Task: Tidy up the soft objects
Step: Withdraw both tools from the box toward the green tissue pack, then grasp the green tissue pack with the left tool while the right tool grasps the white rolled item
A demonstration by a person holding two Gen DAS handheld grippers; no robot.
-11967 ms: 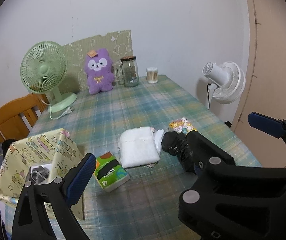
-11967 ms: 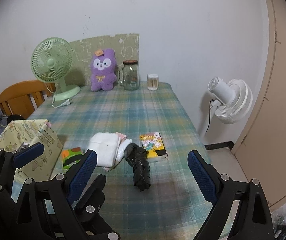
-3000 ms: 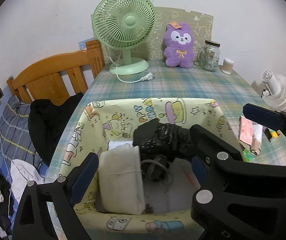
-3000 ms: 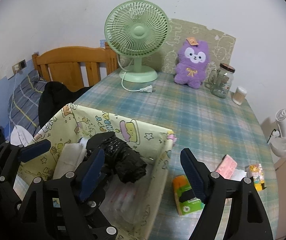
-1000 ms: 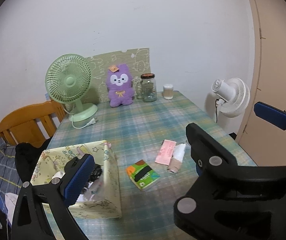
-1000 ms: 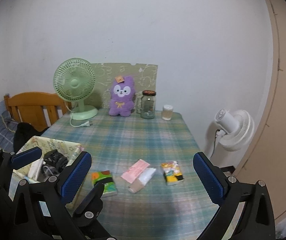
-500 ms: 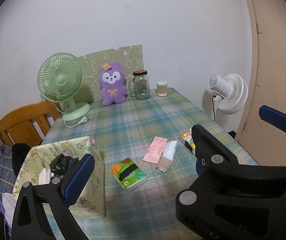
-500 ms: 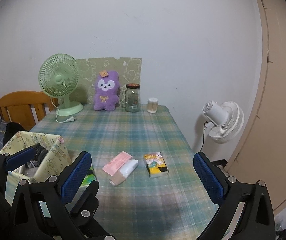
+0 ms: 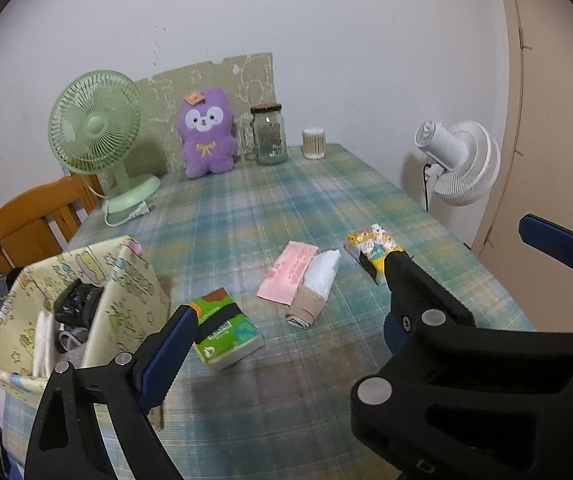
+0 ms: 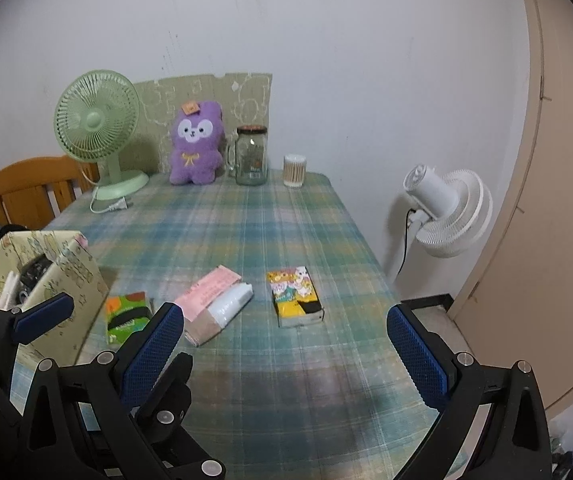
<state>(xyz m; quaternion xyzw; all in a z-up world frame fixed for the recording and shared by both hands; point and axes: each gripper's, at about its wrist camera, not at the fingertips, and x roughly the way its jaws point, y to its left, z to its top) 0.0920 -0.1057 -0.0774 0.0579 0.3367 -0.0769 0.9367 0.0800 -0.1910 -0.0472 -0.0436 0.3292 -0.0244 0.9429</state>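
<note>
Both tongs empty, jaws wide apart: left tongs (image 9: 350, 280), right tongs (image 10: 282, 344), hovering over the near desk (image 10: 286, 392) edge. Next pick is probably the green tissue pack (image 9: 226, 328), just right of the fabric bin (image 9: 122, 292); pink pack (image 9: 288, 272) and white-tan roll (image 9: 316, 284) touch each other further right, cartoon pack (image 10: 296, 296) beyond. Pinch across the short sides, lift straight, drop beside the black bundle (image 9: 76, 300).

print on the green tissue pack (image 9: 226, 330) too blurred to read
</note>
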